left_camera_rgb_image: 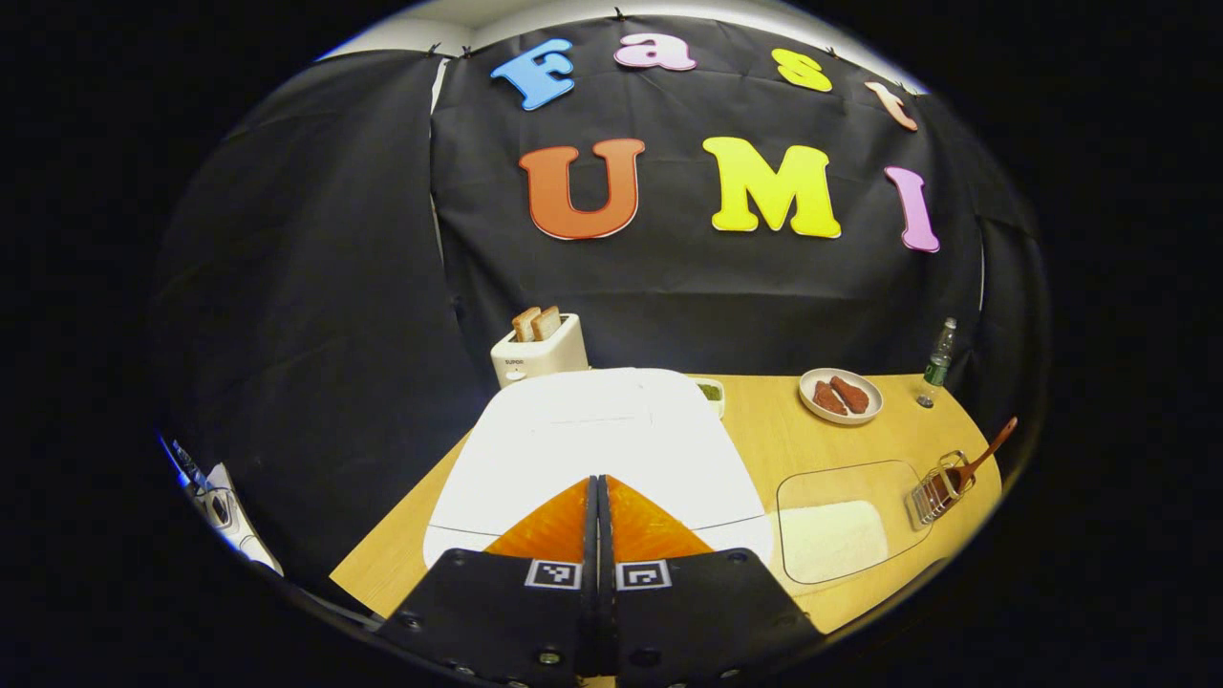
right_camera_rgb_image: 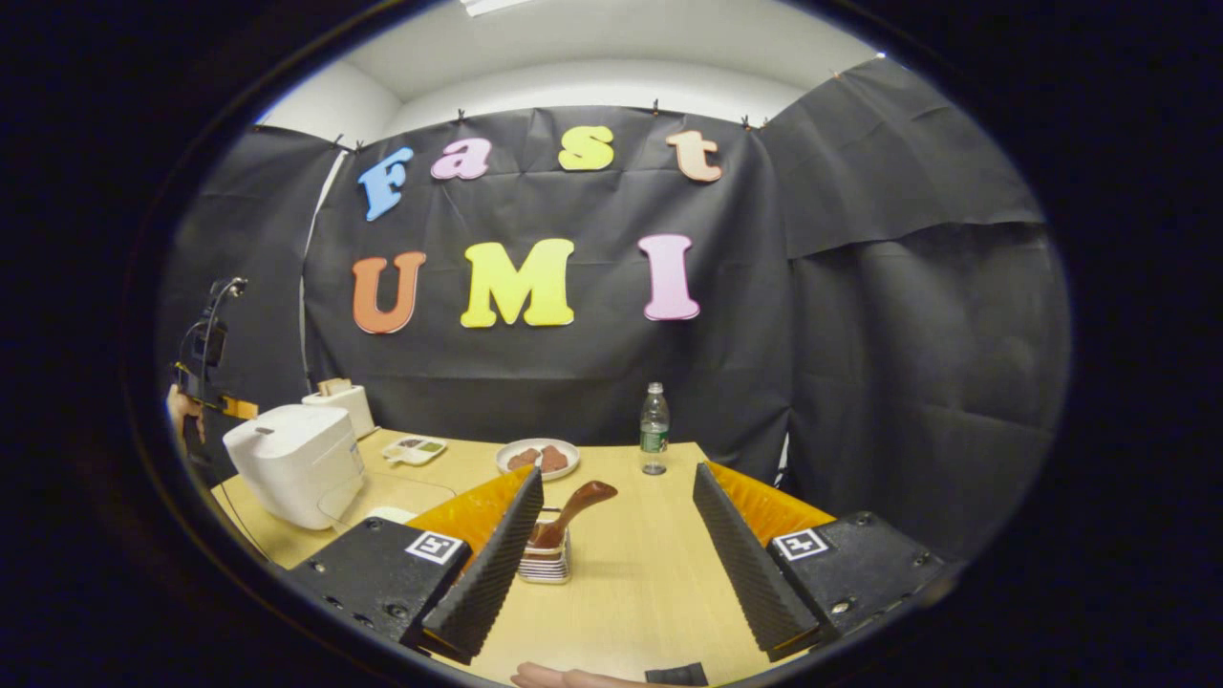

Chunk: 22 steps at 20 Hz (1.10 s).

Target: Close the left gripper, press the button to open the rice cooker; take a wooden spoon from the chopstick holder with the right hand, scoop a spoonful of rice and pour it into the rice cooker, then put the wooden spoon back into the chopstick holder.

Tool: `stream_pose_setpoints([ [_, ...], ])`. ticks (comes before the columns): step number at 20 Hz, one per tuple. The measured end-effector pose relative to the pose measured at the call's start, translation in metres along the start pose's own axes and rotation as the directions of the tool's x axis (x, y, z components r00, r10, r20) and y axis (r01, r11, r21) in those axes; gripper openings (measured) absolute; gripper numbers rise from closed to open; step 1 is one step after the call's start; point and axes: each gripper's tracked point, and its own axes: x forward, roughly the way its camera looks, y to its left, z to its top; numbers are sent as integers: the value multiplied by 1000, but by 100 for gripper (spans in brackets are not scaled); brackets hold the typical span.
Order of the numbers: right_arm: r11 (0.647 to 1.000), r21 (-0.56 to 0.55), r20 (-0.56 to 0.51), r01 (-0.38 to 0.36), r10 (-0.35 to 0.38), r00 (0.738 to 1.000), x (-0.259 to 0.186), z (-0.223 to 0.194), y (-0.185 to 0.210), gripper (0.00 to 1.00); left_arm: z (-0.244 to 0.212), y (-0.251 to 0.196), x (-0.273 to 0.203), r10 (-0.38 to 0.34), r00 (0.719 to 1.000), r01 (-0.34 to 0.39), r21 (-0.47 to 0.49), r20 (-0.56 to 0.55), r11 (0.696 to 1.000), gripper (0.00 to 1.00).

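Note:
The white rice cooker sits with its lid down, right under my left gripper, whose two fingers are pressed together with nothing between them, just above the lid's front. To its right stands a clear container of rice. Beyond that is the wire chopstick holder with the wooden spoon leaning out of it. In the right gripper view my right gripper is open, hovering over the table short of the chopstick holder and spoon. The rice cooker stands far left.
A toaster with bread stands behind the cooker. A plate of reddish food and a water bottle sit at the back right, a small divided dish near the cooker. A hand shows at the right gripper view's bottom edge.

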Motion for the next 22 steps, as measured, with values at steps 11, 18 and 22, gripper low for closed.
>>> stream_pose_setpoints([
  [11,1000,5,-44,-9,10,999,6,-24,-3,100,-24,-1,23,25,998,-24,21,-64,999,0],
  [18,1000,-1,-46,-20,20,999,-1,-30,1,99,-29,-1,23,14,997,-15,-17,-73,1000,0],
  [22,999,-19,-66,-30,28,997,-2,-46,7,99,-19,3,10,7,998,-9,-20,-56,1000,0],
])
